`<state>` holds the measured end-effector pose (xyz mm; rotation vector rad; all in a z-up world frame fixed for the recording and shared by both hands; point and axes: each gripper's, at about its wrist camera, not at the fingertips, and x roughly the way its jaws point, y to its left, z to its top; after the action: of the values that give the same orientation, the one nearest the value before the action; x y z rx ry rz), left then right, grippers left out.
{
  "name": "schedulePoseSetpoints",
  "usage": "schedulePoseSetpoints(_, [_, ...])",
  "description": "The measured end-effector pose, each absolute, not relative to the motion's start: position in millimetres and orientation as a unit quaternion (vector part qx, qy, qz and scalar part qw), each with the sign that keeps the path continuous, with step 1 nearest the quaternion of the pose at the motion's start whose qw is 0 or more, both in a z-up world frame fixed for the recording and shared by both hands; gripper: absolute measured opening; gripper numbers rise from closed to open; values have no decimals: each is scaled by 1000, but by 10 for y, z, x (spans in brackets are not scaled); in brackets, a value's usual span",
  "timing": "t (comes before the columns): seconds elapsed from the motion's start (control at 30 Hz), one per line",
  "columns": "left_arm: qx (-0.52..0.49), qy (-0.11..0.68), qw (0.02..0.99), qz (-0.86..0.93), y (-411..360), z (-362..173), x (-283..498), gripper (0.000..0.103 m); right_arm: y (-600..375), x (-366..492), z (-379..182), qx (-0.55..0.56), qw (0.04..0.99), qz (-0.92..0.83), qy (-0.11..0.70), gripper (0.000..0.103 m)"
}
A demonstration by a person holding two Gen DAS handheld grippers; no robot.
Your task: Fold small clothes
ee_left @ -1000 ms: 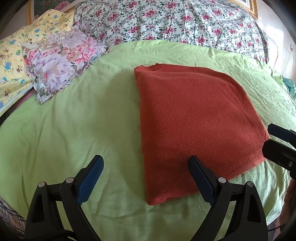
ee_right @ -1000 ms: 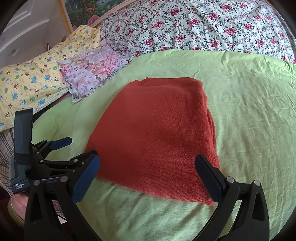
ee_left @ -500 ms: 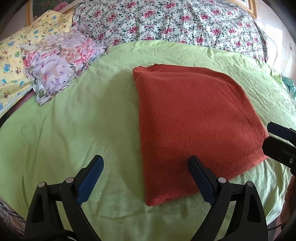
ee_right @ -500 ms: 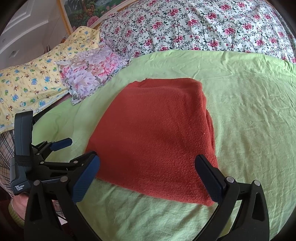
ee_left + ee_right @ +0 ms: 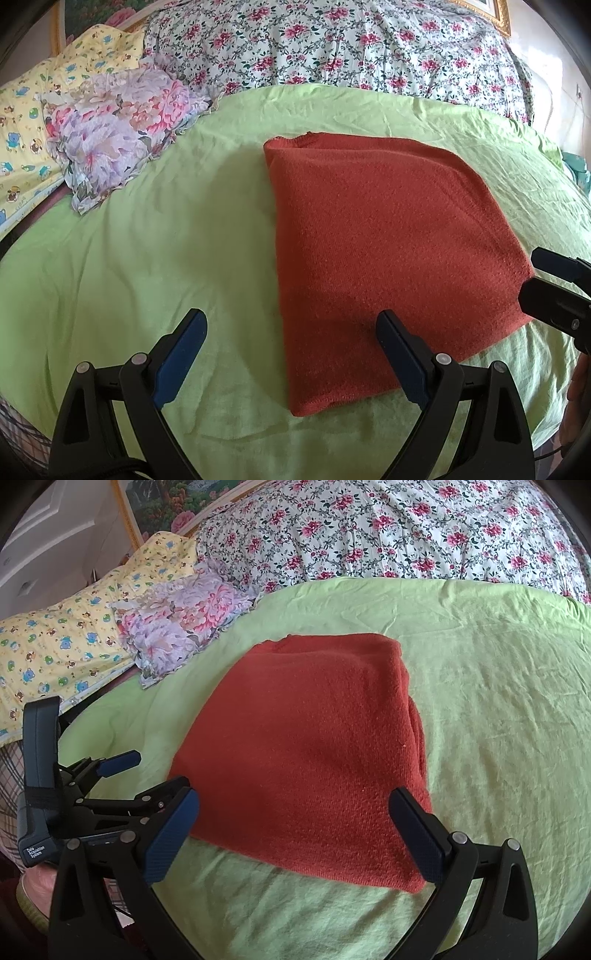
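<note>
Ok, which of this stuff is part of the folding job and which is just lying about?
In the job:
- folded rust-red knitted garment
- left gripper, open
- right gripper, open

Lying about:
- crumpled lilac-and-pink floral cloth
- yellow cartoon-print bedding
- white rose-print quilt
- light green bedsheet, the work surface

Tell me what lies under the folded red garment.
The red garment rests on the green sheet, which shows all around it. Anything between its folded layers or beneath its middle is covered.

Folded garment (image 5: 384, 254) on sheet (image 5: 166, 258); pillows (image 5: 114, 125) behind-left.
</note>
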<state>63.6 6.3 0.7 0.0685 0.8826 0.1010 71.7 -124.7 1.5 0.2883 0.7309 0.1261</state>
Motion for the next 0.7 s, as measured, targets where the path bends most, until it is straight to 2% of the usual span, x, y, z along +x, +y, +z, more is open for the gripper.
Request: schedulePoseSetpoints(0.7, [28,429,901,52,55,0,650,93,-1265,750,-32,140,921,61,359,102])
